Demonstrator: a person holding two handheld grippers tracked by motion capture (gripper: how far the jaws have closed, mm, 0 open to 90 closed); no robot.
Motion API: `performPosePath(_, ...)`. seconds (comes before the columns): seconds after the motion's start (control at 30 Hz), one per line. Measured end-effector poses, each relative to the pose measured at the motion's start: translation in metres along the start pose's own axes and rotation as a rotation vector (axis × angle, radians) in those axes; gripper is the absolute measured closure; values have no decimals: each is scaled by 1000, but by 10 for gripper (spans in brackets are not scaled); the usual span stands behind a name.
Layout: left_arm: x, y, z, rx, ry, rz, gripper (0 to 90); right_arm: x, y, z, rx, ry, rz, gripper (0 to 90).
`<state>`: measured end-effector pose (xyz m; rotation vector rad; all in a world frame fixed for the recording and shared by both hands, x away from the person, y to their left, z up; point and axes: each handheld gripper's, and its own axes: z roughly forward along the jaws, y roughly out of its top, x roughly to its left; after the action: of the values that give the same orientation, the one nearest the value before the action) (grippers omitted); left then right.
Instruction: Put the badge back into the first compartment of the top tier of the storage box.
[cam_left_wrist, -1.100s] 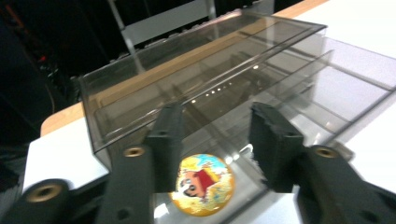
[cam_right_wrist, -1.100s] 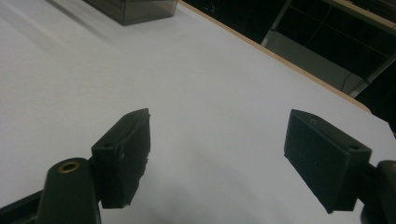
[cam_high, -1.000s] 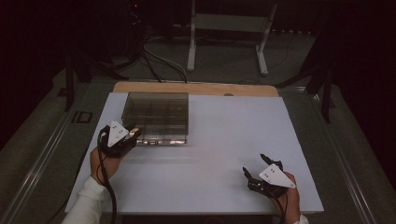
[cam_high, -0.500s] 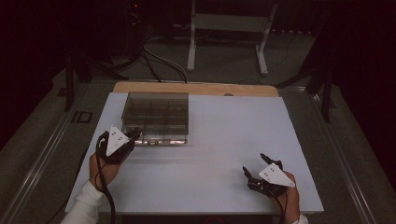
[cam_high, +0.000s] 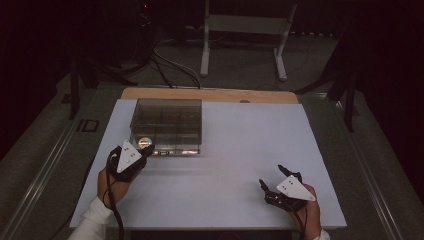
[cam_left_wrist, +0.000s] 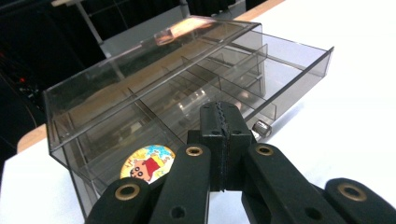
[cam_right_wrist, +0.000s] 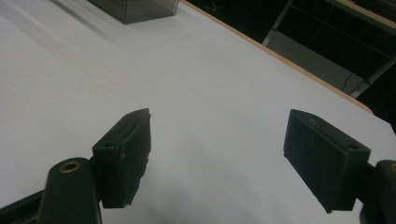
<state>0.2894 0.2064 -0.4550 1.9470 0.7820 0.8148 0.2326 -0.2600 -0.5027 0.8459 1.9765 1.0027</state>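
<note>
The left gripper (cam_high: 145, 150) sits right at the near left corner of the box (cam_high: 167, 125), and its jaws have just been closing: in the left gripper view they meet flush, toothed pads together, with nothing between them. The box is a smoky clear organizer on the far left part of the white table (cam_high: 240, 165), with a cartoon sticker (cam_left_wrist: 147, 163) on the corner nearest the tool. Its drawer (cam_left_wrist: 280, 74) looks pulled partway out of the shell, and a small knob (cam_left_wrist: 262, 128) shows just beyond the jaw tips, slightly to their right in that view; I can't tell whether the tips touch the box front. So the work lies straight ahead of the left gripper, the box's long side running across its line of reach. The right gripper (cam_high: 274, 180) rests well apart at the near right of the table, jaws spread wide over bare surface. My call: the left hand is far nearer, so the next move on the drawer belongs to it.
</note>
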Motion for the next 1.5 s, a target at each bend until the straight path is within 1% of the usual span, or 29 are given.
performPosePath(0.1,0,0,1,-1,-9,-8,900,0,0,0,-1,-1,-2,226)
performPosePath(0.17,-2,-3,3,12,-18,-14,900,1,1,0,-4,-3,-7,226)
performPosePath(0.2,-2,-4,4,19,-20,-9,900,1,1,0,-5,-1,-9,226)
performPosePath(0.27,-1,-6,5,23,-26,-15,900,0,1,0,-4,-1,-9,226)
performPosePath(0.37,-2,-8,7,39,-28,-4,900,0,1,-1,-3,0,-11,226)
performPosePath(0.5,-4,-11,9,45,-28,10,900,0,1,-1,-2,2,-24,226)
performPosePath(0.6,-6,-12,12,57,-29,30,900,0,1,0,0,3,-27,226)
performPosePath(0.67,-5,-13,14,59,-37,14,900,0,0,0,0,2,-27,226)
performPosePath(0.7,-4,-14,14,60,-34,11,900,0,0,0,0,3,-29,226)
performPosePath(0.83,-2,-15,15,76,-24,20,900,0,1,-1,-2,4,-32,226)
performPosePath(0.9,-1,-16,15,79,-23,18,900,0,0,0,-1,7,-32,226)
performPosePath(1.1,0,-16,16,80,-35,18,900,0,1,-1,-3,7,-30,226)
performPosePath(1.27,-2,-16,19,73,-50,24,900,-1,2,0,-5,1,-17,226)
performPosePath(1.37,-1,-16,20,72,-53,33,900,-2,1,2,4,1,-7,226)
performPosePath(1.5,-1,-16,21,72,-55,34,900,-4,0,3,5,-1,-3,226)
